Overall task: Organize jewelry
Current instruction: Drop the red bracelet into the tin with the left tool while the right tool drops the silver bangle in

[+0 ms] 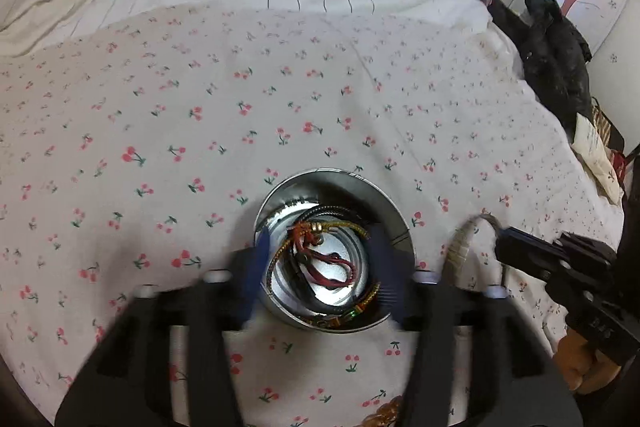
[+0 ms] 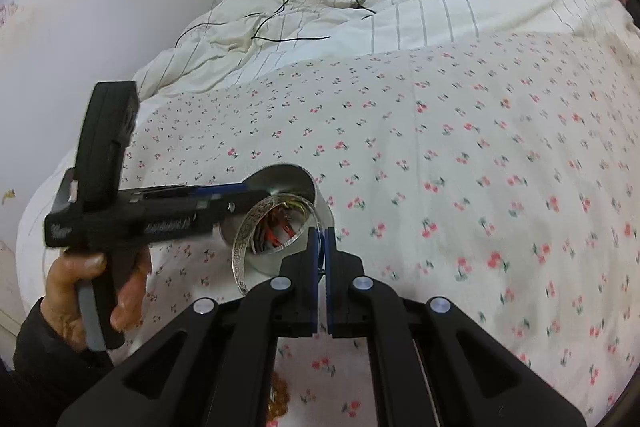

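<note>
A round metal tin point(image 1: 394, 219) sits on the cherry-print bedsheet and holds several cord and bead bracelets point(image 1: 320, 259). My left gripper point(image 1: 320, 267) is open, its blue-padded fingers on either side of the tin. My right gripper point(image 2: 319, 247) is shut on a silver engraved bangle point(image 2: 244, 239), held beside the tin point(image 2: 292, 175). The bangle also shows in the left wrist view point(image 1: 460, 243), right of the tin.
A gold chain point(image 1: 386, 413) lies on the sheet near the front edge. A crumpled white duvet point(image 2: 320, 15) with black cables lies at the back. A black garment point(image 1: 556, 55) hangs off the bed's right side.
</note>
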### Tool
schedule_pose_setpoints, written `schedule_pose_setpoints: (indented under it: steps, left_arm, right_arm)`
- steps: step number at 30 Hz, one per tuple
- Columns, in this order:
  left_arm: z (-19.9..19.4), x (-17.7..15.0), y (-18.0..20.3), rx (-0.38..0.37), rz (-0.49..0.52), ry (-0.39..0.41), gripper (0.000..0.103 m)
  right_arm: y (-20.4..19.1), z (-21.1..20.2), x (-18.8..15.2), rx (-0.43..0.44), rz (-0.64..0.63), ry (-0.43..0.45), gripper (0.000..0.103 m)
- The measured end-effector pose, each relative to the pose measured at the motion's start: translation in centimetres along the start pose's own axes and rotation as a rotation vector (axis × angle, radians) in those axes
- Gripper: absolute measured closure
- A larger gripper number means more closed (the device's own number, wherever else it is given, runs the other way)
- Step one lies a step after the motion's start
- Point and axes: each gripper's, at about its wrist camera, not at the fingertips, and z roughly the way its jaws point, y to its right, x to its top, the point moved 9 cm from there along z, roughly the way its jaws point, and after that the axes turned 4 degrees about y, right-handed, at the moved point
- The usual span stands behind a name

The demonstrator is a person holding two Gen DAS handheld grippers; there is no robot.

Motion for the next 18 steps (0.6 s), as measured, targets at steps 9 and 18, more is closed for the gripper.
schedule_pose_setpoints:
  steps: [9, 18]
  left_arm:
    - [-7.0, 0.8, -3.3, 0.074, -0.073, 0.130, 0.026]
    - [-8.2, -4.0, -5.2, 0.070, -0.157, 0.094, 0.021]
  right_arm:
    - [-1.9, 4.4, 2.2, -0.028, -0.048, -0.023, 0.099]
    - [-3.7, 6.3, 0.7, -0.094, -0.146, -0.056, 0.087]
